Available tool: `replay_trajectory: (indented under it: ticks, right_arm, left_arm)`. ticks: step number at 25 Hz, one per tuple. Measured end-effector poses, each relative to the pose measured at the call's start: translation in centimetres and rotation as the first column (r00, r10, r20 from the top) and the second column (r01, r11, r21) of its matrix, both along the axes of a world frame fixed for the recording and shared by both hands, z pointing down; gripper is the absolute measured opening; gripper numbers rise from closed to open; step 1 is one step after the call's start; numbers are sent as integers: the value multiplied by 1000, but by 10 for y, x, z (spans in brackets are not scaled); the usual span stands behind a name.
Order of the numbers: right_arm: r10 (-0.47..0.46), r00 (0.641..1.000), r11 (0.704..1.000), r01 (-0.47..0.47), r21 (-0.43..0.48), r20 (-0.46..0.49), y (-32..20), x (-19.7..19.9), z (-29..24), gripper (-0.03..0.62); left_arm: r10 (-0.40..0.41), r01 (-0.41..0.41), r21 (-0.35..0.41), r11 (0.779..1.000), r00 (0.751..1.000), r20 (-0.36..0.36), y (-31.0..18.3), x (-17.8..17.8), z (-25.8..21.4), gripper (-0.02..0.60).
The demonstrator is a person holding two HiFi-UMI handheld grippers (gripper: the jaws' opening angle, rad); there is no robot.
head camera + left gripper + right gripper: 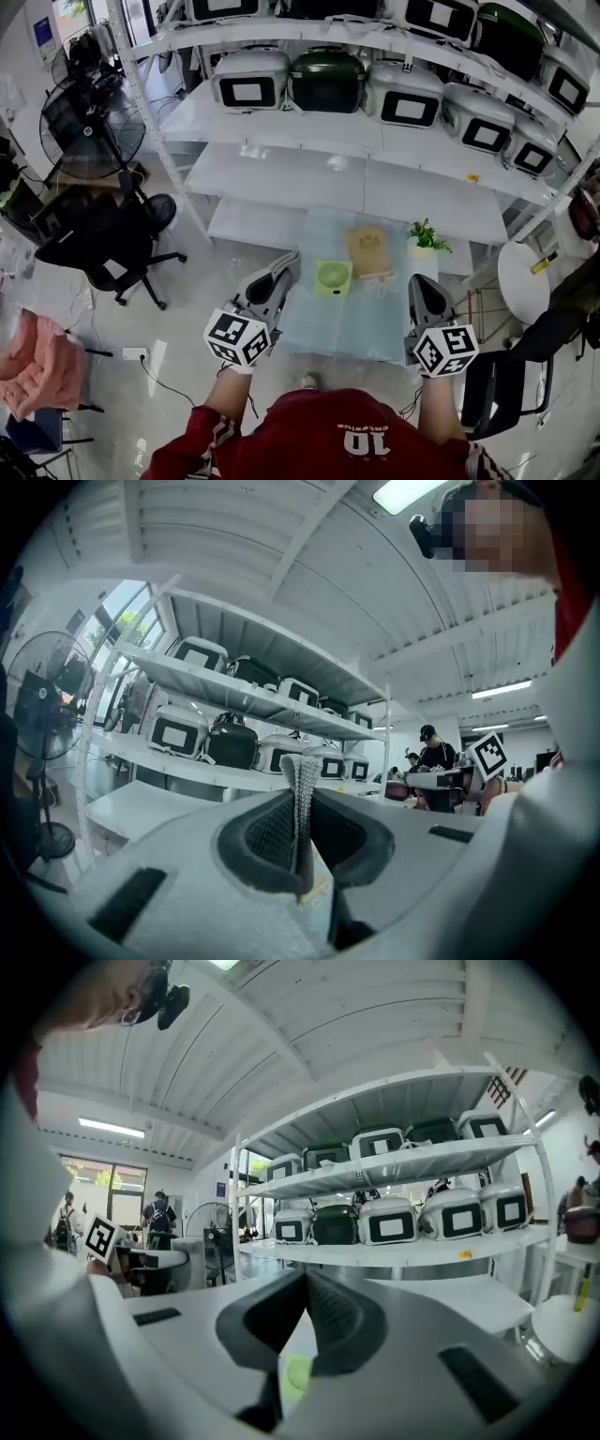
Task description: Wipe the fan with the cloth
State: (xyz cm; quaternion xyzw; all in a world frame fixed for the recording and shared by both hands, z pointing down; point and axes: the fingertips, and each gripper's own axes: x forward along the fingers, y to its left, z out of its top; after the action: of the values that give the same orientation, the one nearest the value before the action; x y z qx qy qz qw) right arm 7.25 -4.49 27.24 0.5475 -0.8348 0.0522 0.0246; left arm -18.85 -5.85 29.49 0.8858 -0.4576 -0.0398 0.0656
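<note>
Held at the near edge of the table (366, 328), left gripper (287, 265) and right gripper (420, 284) squeezed shut, empty (cloth (367, 249) untouched beside fan (333, 277)), probably waiting to start.

1. The small green fan (334, 277) looks like smooth plastic.
2. The tan cloth (368, 251) looks soft and matt.
3. The table (323, 333) top is pale, smooth and a bit shiny.
4. The left gripper (302, 766) has a matt grey shell and rough, ribbed pads (270, 834).
</note>
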Motion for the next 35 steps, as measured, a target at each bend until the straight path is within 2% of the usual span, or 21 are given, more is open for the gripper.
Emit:
replay_trajectory:
  ticks: [4,8,11,16,25,30,35]
  right_arm:
    - [2,1000,999,-2,-35,7,-11,-3,14,3]
    - [-6,1000,998,5,-70,-5,-14,-6,32,3]
    - [-19,1000,995,19,-96,1,-20,-6,47,3]
    - [-58,998,992,61,-109,26,-38,-5,62,3]
    - [-113,991,981,123,-151,79,-84,-9,86,3]
    - [-129,986,972,147,-183,105,-99,-11,109,3]
    - [-133,986,965,153,-212,104,-109,-4,133,3]
  left_arm:
    - [-14,15,-26,1000,999,35,-11,-8,20,28]
    - [-11,14,-83,996,999,41,-18,-8,46,28]
    - [-10,13,-119,993,999,33,-24,-1,63,28]
    - [-13,18,-129,992,999,35,-31,15,76,28]
    - [-67,76,-181,981,996,55,-56,19,103,28]
    - [-113,115,-231,966,993,24,-68,16,127,28]
    - [-133,144,-247,958,989,60,-81,23,152,28]
